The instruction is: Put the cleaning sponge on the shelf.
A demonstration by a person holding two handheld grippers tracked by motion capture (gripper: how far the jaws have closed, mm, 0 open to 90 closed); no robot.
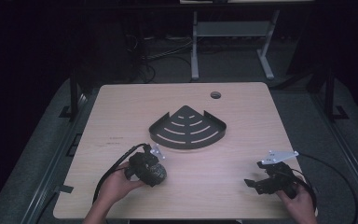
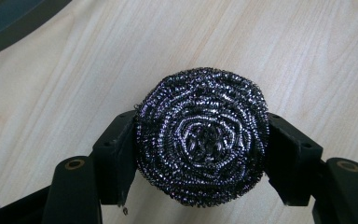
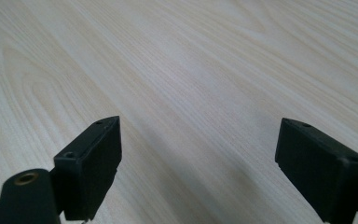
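A steel-wool scouring ball (image 2: 202,137) is sitting pinched between the jaws of the left gripper (image 1: 145,169), one black block pressing into each side of it. The ball is a tight spiral of dark, glinting wire coils, round and slightly flattened, with a few loose wire ends sticking out at its lower left edge. In the high view it (image 1: 156,174) is lying just in front of and a little left of the dark corner shelf (image 1: 188,129), close to the table's near edge.

The corner shelf is a flat quarter-circle tray of dark matte metal, curved slots cut through its base, a low raised rim running along its two straight sides. It is resting on the pale wood-grain table (image 1: 242,116), roughly at centre. A curved dark edge of it (image 2: 9,28) is showing at the upper left of the left gripper view.

The right gripper (image 1: 261,179) is hovering well to the right of the shelf, near the table's front right corner, its jaws spread wide with bare wood grain between them. A grey three-cornered plate is riding on top of it. A hand is gripping each tool from below.

A round cable hole (image 1: 215,95) is sitting behind the shelf, near the far edge. Beyond the table, a white desk frame (image 1: 233,42) and loose cables are standing in dim light.
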